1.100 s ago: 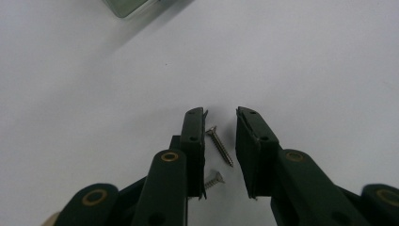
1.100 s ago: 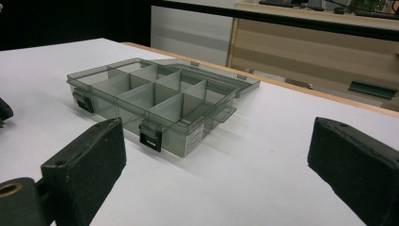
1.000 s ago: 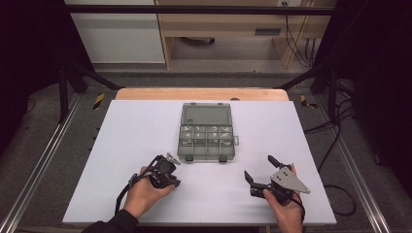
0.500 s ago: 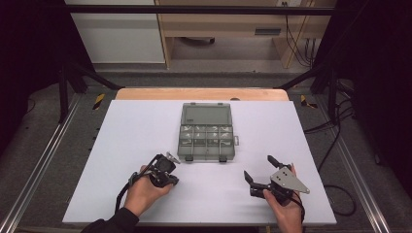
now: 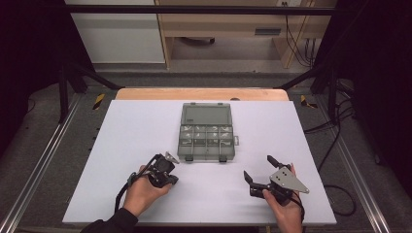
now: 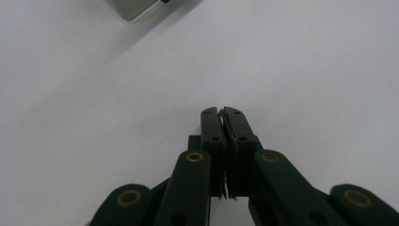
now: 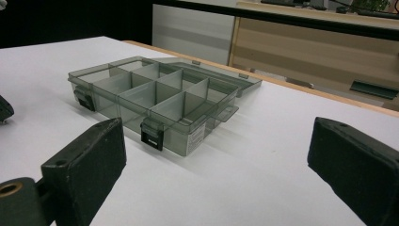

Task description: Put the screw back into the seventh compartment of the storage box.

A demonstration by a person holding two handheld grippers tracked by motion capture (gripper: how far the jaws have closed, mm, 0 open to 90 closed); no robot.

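While both of my hands are resting low near the front edge of the white table [image 5: 126,136], I am keeping the left gripper [image 5: 171,158] angled toward the far right, its tips lying just short of the near left corner of the compartment box [image 5: 206,138]. My left hand [image 5: 141,191] is wrapping its body from behind, the cable looping off to the left. Its jaws have just been closing, and they are now sitting pressed together with nothing between them. My right hand [image 5: 284,206] is gripping the right gripper [image 5: 260,167] from below, its grey three-cornered plate facing up, and its jaws are standing wide apart with only bare tabletop in the gap.

From above I am seeing the box lying in the middle of the table, lid swung open toward the far side, small pale items sitting in the near compartments. The left gripper view is giving me the meeting pads [image 6: 222,123] up close, plus one corner of the box [image 6: 134,7] at the far left. The right gripper view is looking low across the table at the box [image 7: 155,101], showing its dividers and two dark latches on the near wall, with both spread pads [image 7: 89,160] framing it.
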